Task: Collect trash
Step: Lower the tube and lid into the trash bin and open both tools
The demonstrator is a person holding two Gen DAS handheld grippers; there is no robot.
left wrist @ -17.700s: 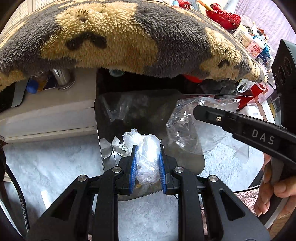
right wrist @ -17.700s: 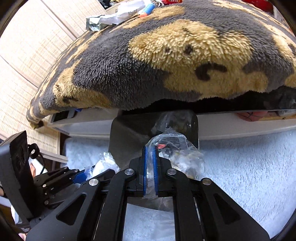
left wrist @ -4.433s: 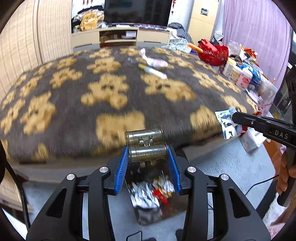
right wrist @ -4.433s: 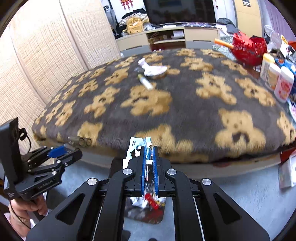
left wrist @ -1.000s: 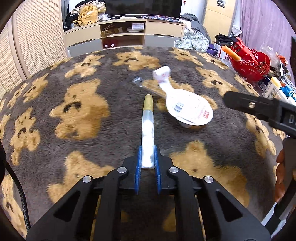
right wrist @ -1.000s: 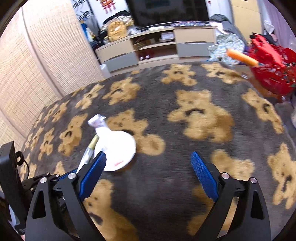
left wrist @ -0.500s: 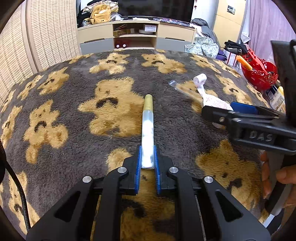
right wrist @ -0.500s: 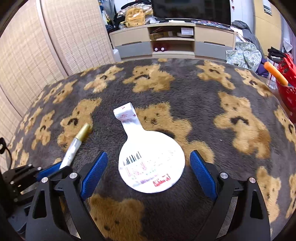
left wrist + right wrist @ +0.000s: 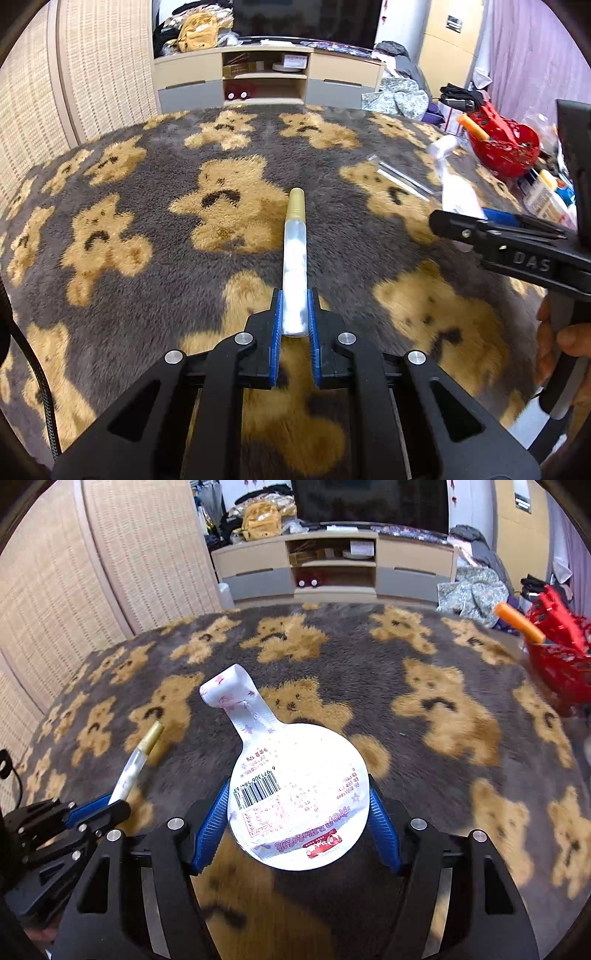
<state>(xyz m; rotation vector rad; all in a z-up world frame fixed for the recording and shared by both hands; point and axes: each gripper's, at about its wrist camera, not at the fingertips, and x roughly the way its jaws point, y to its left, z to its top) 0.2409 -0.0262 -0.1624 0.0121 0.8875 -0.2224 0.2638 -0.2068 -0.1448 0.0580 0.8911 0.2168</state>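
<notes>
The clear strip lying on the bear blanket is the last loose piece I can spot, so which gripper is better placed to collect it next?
Neither is free, but probably the right gripper: it is nearer the clear strip, though its jaws flank the round lid. The left gripper grips the tube.

bear-print blanket surface, little lying on it

a plush grey blanket (image 9: 155, 266) patterned with tan teddy bears covers the whole broad surface, pile fluffy and slightly rumpled. a clear narrow plastic strip (image 9: 402, 179) lies flat on it toward the far right side, near the edge. at that right edge, red baskets (image 9: 557, 653) and bottles (image 9: 543, 192) crowd together; whether they stand on the blanket or beside it cannot be told. the rest of the fleece shows bare.
</notes>
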